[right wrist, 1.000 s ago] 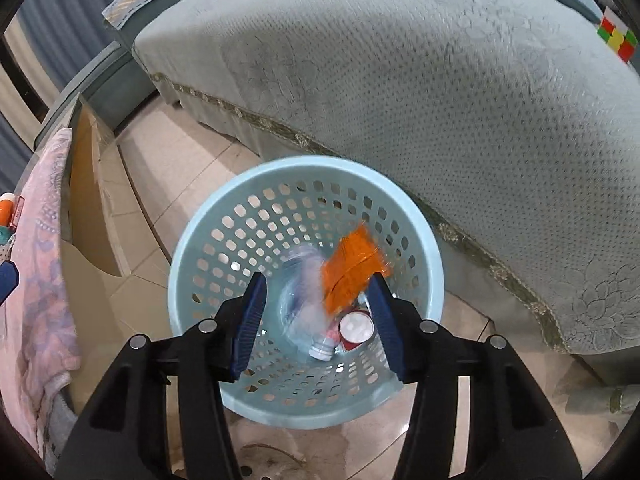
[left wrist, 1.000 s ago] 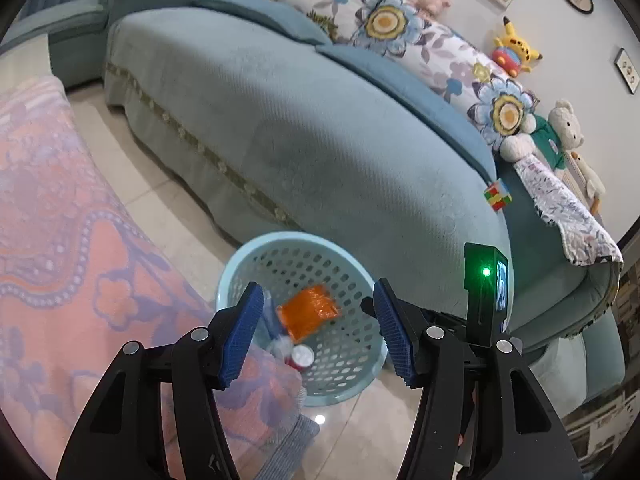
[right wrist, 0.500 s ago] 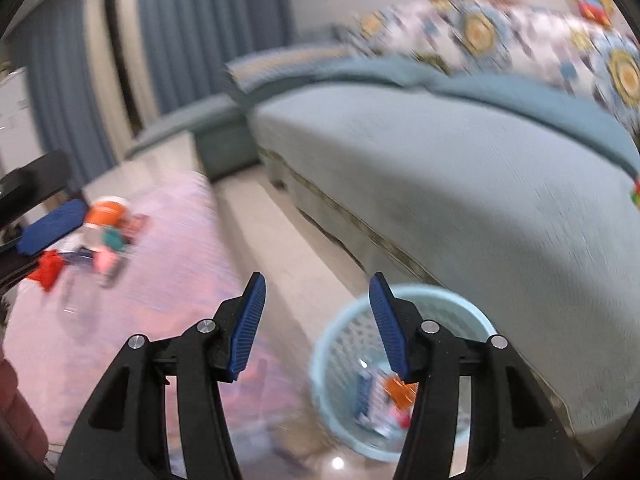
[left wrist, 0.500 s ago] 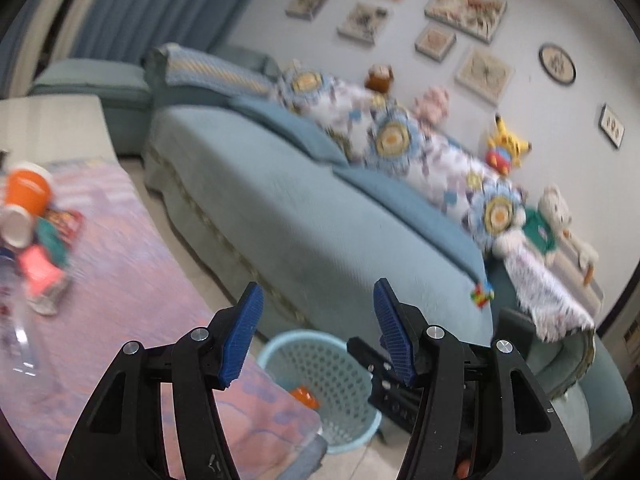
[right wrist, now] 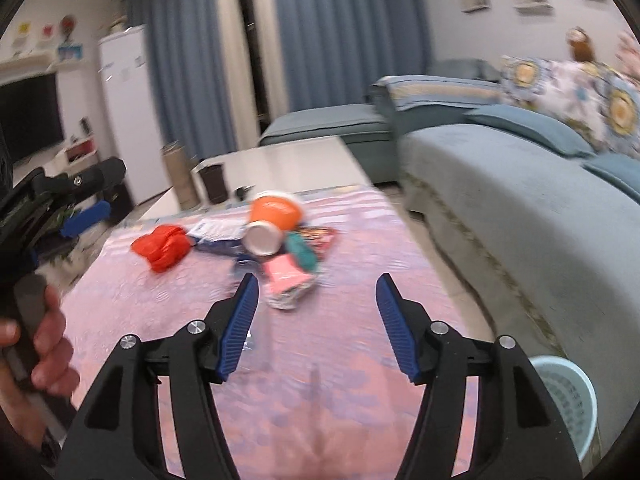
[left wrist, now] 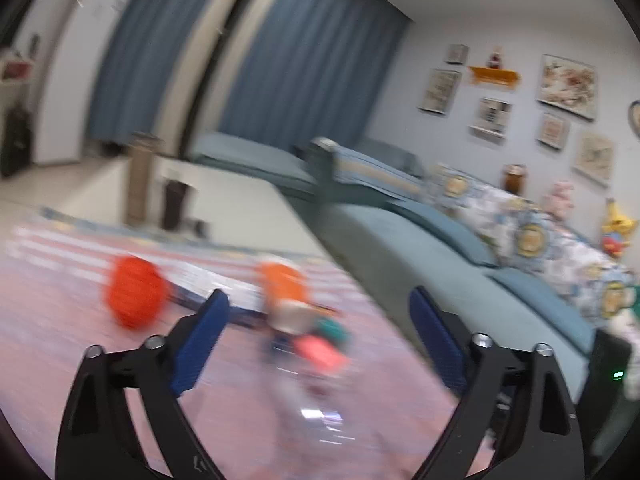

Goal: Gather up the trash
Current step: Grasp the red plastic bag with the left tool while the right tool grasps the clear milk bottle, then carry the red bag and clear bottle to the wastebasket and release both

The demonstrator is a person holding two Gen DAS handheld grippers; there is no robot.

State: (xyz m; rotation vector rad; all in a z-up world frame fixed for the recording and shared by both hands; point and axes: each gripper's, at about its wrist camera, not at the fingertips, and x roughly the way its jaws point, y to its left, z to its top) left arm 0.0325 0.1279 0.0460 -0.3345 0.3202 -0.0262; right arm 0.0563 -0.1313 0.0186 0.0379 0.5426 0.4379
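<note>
A pile of trash lies on the pink tablecloth (right wrist: 344,380): an orange paper cup (right wrist: 276,211), a crumpled red bag (right wrist: 162,249), a pink wrapper (right wrist: 286,276), a teal piece (right wrist: 302,254) and a clear plastic bottle (left wrist: 308,396). In the left wrist view the pile is blurred, with the cup (left wrist: 282,284) and red bag (left wrist: 134,298). My right gripper (right wrist: 316,308) is open and empty just short of the pile. My left gripper (left wrist: 320,336) is open and empty over the bottle. The light blue basket (right wrist: 568,400) stands on the floor at the lower right.
A teal sofa (right wrist: 540,200) with floral cushions runs along the right. The left gripper and the hand holding it (right wrist: 44,320) show at the left edge of the right wrist view. A white fridge (right wrist: 128,112) and blue curtains (right wrist: 344,32) stand at the back.
Both grippers have swung up and away from the basket toward the table. The trash pile now fills the middle of both views. Both stay open and empty.
</note>
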